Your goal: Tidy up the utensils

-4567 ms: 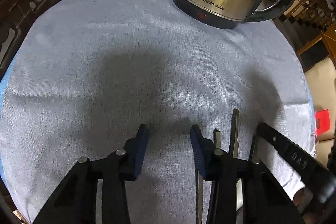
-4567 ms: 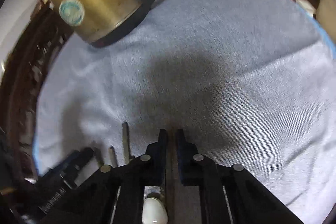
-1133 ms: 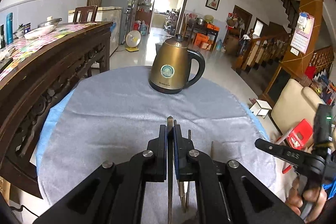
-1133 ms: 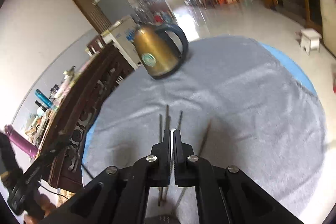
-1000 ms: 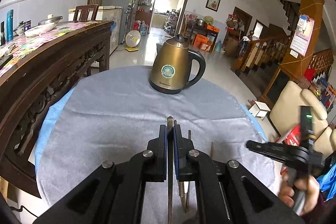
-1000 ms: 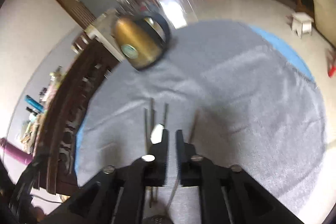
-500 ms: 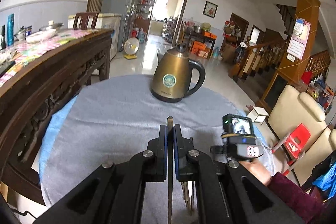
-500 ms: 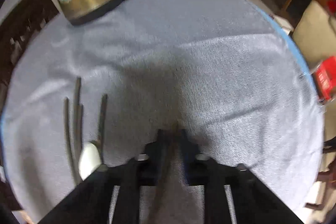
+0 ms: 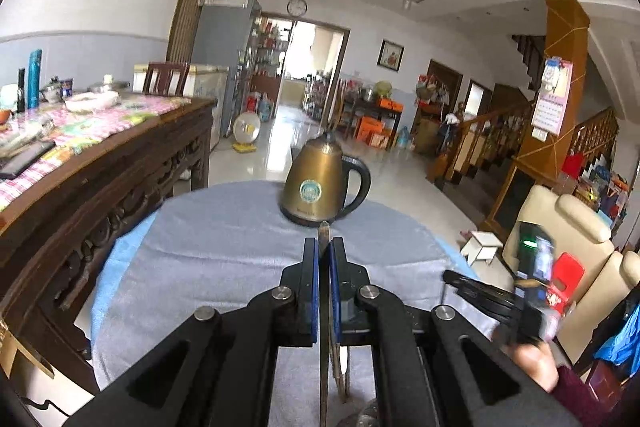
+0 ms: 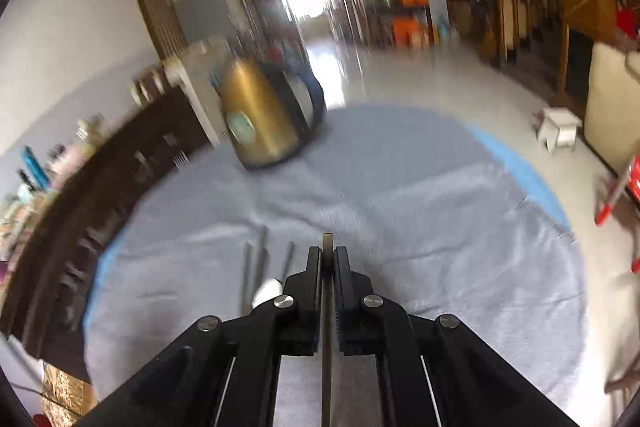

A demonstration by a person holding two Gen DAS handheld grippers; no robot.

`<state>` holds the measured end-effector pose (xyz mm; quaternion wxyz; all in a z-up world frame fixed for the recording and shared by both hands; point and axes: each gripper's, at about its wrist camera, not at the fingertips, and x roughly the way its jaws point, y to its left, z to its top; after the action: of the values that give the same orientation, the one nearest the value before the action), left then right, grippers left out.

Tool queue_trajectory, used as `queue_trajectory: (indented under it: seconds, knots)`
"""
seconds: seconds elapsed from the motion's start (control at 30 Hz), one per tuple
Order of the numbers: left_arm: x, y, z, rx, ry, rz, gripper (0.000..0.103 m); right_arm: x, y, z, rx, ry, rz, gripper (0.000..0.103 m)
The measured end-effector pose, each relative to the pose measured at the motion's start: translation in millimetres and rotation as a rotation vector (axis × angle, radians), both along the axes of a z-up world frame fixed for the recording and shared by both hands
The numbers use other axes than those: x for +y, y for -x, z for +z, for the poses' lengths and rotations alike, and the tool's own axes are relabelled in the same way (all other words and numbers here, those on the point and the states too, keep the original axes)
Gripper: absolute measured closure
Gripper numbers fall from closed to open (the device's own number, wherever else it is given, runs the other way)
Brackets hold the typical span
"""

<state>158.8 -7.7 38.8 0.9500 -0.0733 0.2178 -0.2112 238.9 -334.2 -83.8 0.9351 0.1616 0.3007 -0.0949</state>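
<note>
Both grippers pinch a flat metal utensil edge-on. Left gripper (image 9: 324, 259) holds its utensil handle (image 9: 323, 231) as before, now raised with the kettle (image 9: 320, 183) farther off. Right gripper (image 10: 327, 261), empty a second ago, has just closed on a second flat handle (image 10: 327, 241) above the grey cloth (image 10: 440, 227). Three utensils (image 10: 262, 259) and a white spoon (image 10: 266, 291) lie left of it.

I hold a thin metal utensil (image 9: 323, 239) in my left claw and another one (image 10: 327, 247) in my right. Three more utensils (image 10: 262, 259) lie side by side on the grey cloth.
</note>
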Motion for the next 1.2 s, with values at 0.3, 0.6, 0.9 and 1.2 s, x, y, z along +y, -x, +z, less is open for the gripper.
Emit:
queue_trajectory:
  seconds: [0.3, 0.6, 0.9, 1.2]
  knots:
    - [5.4, 42.8, 39.3, -0.197, 0.105, 0.025, 0.098, 30.3, 116.0, 84.8, -0.413, 0.008, 0.011, 0.097]
    - [-14.9, 29.7, 6.8, -0.168, 0.159, 0.016, 0.097, 74.5, 157.0, 111.8, -0.601, 0.046, 0.035, 0.097]
    - [-19.4, 16.3, -35.0, -0.083, 0.107, 0.056, 0.097, 107.0, 152.4, 75.2, -0.473, 0.119, 0.112, 0.097]
    - [-12.7, 11.1, -52.8, -0.005, 0.097, 0.029, 0.097, 94.9, 155.5, 53.4, -0.364, 0.074, 0.132, 0.096]
